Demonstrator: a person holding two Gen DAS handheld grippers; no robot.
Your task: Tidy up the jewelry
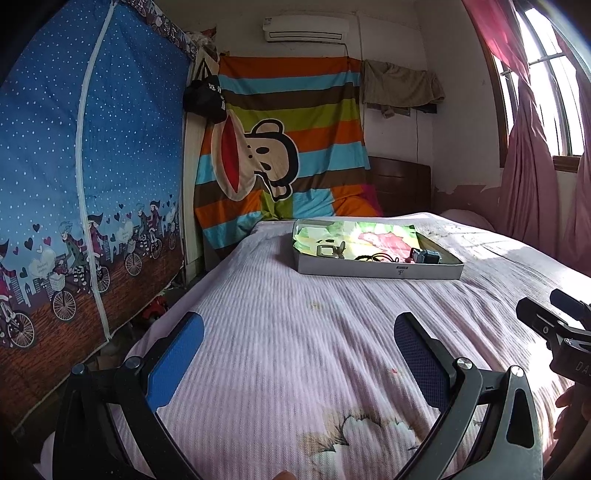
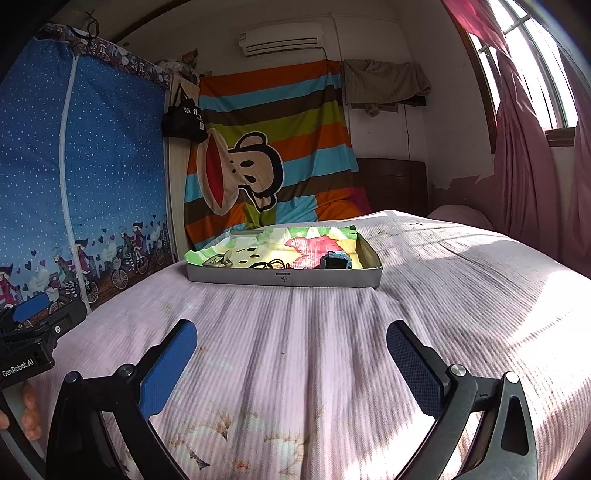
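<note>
Room: bedroom, your bed (image 1: 295,332) covered in a pale pink ribbed spread; blue dotted fabric wardrobe (image 1: 92,166) on the left, striped monkey-print sheet (image 1: 280,147) hung on the far wall, air conditioner (image 1: 306,27) above it, pink curtain (image 1: 532,166) at the window on the right.

Left wrist view
Tray: shallow grey cardboard tray (image 1: 376,271) sits on the bed ahead and a bit right of your left gripper, lined with a colourful printed cloth.
Jewelry: small pieces (image 1: 332,252) lie along the tray's near wall, a dark cord-like tangle mid-tray, a small blue box (image 1: 426,255) toward the right end; details too small to tell.
Left gripper: your left gripper (image 1: 299,347) has blue pads spread wide, nothing between them, over bare bedspread, well short of the tray.
Right gripper: only part of your right gripper (image 1: 554,325) shows at the right edge.

Right wrist view
Tray: the same tray (image 2: 284,277) lies straight ahead, slightly left of centre, blue box (image 2: 334,261) inside toward the right.
Right gripper: your right gripper (image 2: 291,347) has its pads wide apart, empty, over the bedspread, well apart from the tray.
Left gripper: it shows at the left edge (image 2: 29,332), with your fingers (image 2: 31,417) on its handle below.
</note>
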